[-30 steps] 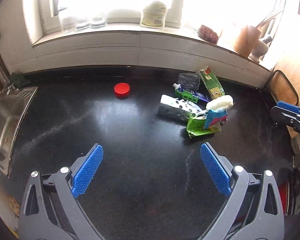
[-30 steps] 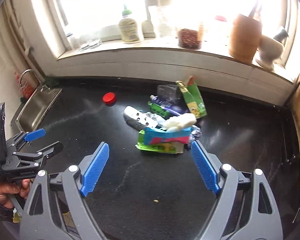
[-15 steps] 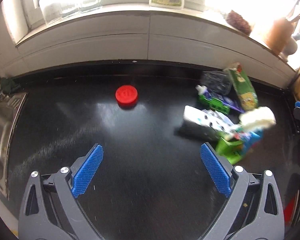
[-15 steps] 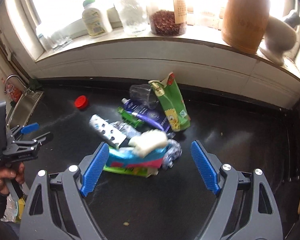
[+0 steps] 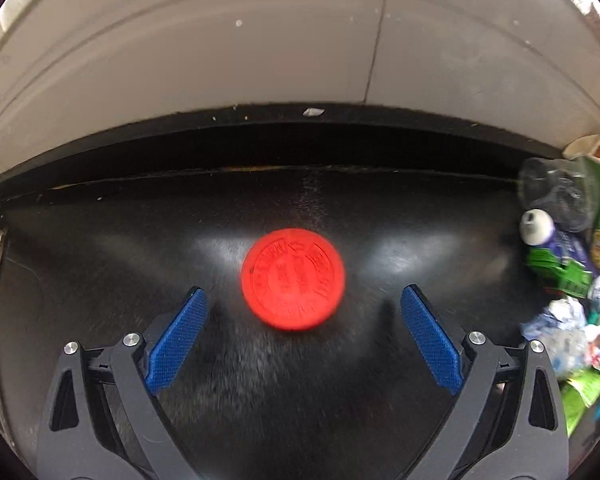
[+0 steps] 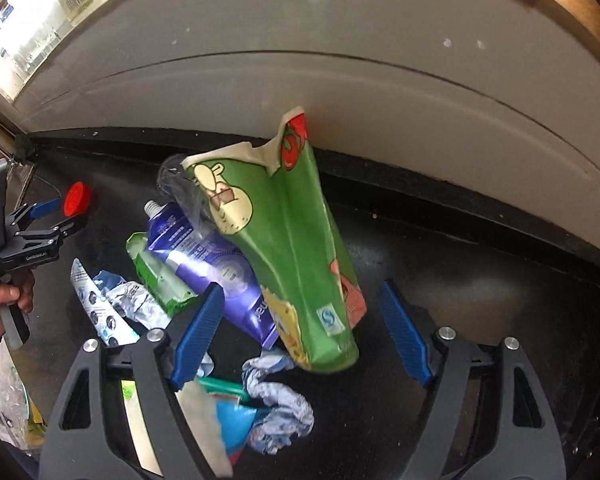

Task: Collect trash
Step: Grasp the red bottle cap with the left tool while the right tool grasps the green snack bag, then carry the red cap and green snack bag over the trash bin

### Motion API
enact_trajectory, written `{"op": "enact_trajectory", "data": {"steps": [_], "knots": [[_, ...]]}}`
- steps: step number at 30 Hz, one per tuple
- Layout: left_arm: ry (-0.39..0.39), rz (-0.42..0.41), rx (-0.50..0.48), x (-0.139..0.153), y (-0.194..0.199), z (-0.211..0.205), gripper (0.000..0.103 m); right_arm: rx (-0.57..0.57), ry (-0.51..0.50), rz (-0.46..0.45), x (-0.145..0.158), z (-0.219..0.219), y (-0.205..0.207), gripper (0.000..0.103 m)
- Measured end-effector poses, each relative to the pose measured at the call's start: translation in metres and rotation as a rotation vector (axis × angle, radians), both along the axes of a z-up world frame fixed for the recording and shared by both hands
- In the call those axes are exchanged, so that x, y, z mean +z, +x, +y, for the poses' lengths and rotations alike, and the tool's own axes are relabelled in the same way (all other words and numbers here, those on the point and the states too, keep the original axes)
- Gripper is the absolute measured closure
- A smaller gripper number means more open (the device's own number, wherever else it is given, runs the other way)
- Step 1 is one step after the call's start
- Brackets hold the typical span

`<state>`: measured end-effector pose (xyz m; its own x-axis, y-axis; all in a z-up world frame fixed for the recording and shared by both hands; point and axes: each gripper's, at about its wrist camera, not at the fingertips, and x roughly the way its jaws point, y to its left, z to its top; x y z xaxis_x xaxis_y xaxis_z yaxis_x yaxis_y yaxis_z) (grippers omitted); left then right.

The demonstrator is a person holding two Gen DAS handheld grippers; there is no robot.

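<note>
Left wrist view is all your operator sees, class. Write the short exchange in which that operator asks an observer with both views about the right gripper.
Operator: Is the right gripper over anything?
Observer: Yes, it straddles the torn green pouch.
Operator: Is it gripped?
Observer: No. The jaws have just been closing, but both pads stand clear of the pouch.
Operator: What holds my left gripper?
Observer: A hand wrapped around its handle, at the left edge of the right wrist view.
</note>
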<state>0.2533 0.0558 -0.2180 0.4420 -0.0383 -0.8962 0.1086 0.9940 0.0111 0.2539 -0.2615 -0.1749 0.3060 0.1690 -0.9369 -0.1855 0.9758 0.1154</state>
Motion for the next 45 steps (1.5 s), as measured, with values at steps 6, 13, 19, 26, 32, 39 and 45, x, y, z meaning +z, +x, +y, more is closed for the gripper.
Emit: {"op": "enact_trajectory", "data": {"steps": [6,13,19,26,32,39,45], "knots": [[0.005,-0.048,-0.004,0.0,0.004,-0.002,0.038,0.018,-0.013,0.019,-0.014,0.003,0.008,0.056],[-0.016,-0.057,0.006,0.03,-0.013,-0.007,0.054,0.012,-0.012,-0.06,0.025,0.003,-0.016,0.064],[-0.028,-0.089,0.005,0.087,-0.072,-0.019,0.054,0.016,0.013,-0.154,0.086,0.007,-0.063,0.065],[-0.054,-0.104,-0.002,0.133,-0.166,-0.027,0.054,0.02,0.051,-0.223,0.134,0.015,-0.145,0.065],[-0.065,-0.11,-0.011,0.136,-0.225,-0.034,0.054,0.027,0.068,-0.206,0.132,0.024,-0.183,0.065],[-0.054,-0.112,0.015,0.139,-0.248,-0.024,0.054,0.046,0.085,-0.206,0.139,0.033,-0.217,0.065],[-0.049,-0.122,0.071,0.142,-0.266,-0.006,0.054,0.103,0.099,-0.215,0.147,0.057,-0.221,0.064]]}}
